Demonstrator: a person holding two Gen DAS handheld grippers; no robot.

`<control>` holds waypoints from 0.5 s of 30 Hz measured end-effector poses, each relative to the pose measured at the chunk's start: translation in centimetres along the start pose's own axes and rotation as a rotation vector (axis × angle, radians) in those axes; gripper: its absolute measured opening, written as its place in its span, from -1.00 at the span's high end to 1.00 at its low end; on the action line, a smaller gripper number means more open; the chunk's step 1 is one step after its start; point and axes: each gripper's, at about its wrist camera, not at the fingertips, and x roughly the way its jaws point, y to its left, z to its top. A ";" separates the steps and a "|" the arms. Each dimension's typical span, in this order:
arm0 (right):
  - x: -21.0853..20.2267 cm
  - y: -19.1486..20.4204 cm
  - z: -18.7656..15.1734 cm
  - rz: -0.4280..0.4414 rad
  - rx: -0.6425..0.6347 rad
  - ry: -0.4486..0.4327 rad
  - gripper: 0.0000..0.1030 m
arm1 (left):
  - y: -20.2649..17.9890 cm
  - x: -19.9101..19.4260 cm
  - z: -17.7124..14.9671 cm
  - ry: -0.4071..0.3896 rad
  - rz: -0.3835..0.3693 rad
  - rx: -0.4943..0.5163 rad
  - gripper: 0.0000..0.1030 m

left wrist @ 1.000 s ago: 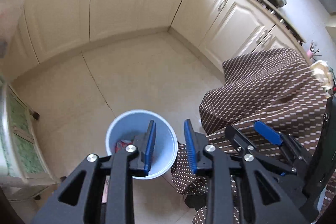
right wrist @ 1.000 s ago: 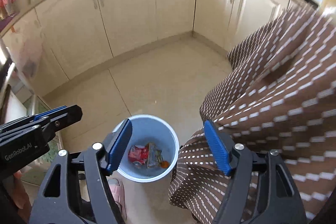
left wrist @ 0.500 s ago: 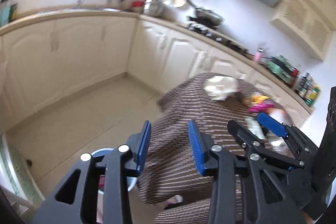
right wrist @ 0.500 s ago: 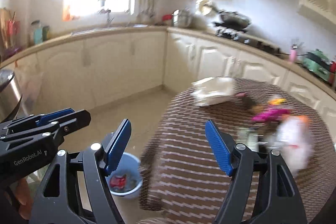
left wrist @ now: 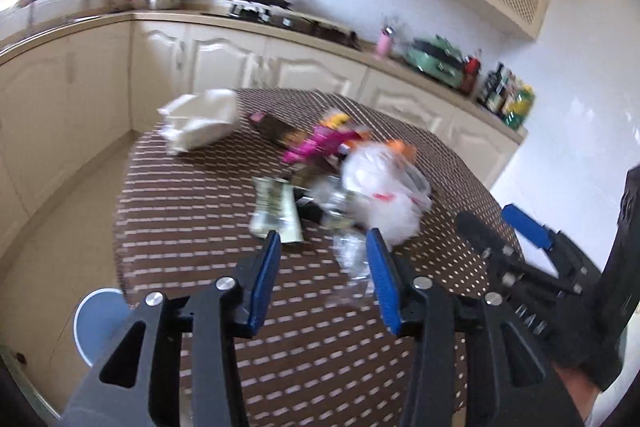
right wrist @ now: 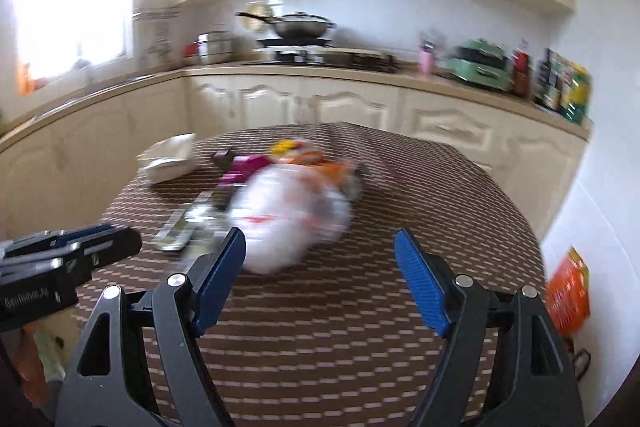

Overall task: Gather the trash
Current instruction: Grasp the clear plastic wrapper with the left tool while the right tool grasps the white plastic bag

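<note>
Trash lies in a heap on the round table under a brown dotted cloth (left wrist: 192,211): a white plastic bag (left wrist: 380,183) (right wrist: 288,219), a green-and-white wrapper (left wrist: 276,211) (right wrist: 180,227), a magenta wrapper (left wrist: 316,143), clear film (left wrist: 352,255) and a crumpled white bag (left wrist: 200,119) (right wrist: 172,159). My left gripper (left wrist: 324,239) hovers just short of the heap, its jaws opening with nothing between them. My right gripper (right wrist: 320,243) is in front of the white plastic bag, its jaws also opening and empty. The blue bin (left wrist: 96,323) stands on the floor at lower left.
Cream cabinets and a counter with a stove, a wok (right wrist: 300,25), pots and bottles (left wrist: 508,99) run behind the table. An orange bag (right wrist: 568,299) sits low by the white wall on the right. Tiled floor shows left of the table.
Both grippers swung up from over the blue bin on the floor to the tabletop heap. The left jaws have widened and the right jaws a little.
</note>
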 end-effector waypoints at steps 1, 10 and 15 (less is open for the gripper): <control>0.3 -0.7 0.0 -0.009 0.012 0.003 -0.44 | -0.3 0.7 -0.1 0.017 0.001 0.008 0.15; 1.9 -3.9 -0.6 0.040 0.105 0.051 -0.47 | -2.3 6.2 -0.2 0.128 0.087 0.051 0.18; 2.6 -3.6 -0.5 0.092 0.132 0.074 -0.52 | -2.1 5.5 -0.1 0.092 0.057 0.054 0.45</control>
